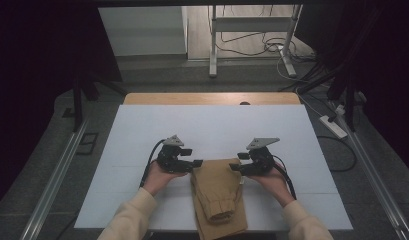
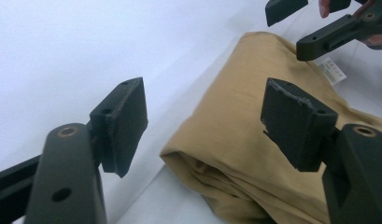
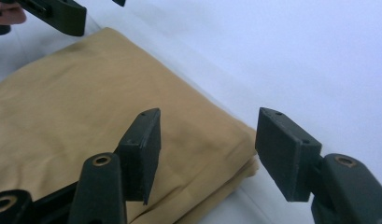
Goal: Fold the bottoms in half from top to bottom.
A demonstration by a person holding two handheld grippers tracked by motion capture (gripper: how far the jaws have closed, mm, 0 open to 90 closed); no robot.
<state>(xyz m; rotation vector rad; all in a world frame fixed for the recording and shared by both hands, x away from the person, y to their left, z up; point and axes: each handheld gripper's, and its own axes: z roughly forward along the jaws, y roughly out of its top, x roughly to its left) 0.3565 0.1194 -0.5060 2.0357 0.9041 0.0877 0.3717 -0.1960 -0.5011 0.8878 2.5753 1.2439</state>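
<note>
A folded tan garment [image 1: 219, 192] lies on the white table [image 1: 212, 130], near the front edge, its lower end hanging over that edge. My left gripper [image 1: 195, 163] sits at the garment's far left corner, jaws open, with the fold [image 2: 235, 149] between and just beyond them. My right gripper [image 1: 235, 167] stands at the far right corner, open too, over the folded corner [image 3: 216, 154]. A white label [image 2: 332, 71] shows on the cloth near the other gripper's jaws [image 2: 291, 9]. Neither gripper holds anything.
The white table surface stretches far and to both sides of the garment. A wooden strip [image 1: 212, 98] edges the far side. Beyond it stand a metal frame [image 1: 252, 35] and floor cables [image 1: 272, 47]. A power strip [image 1: 333, 127] lies on the floor at right.
</note>
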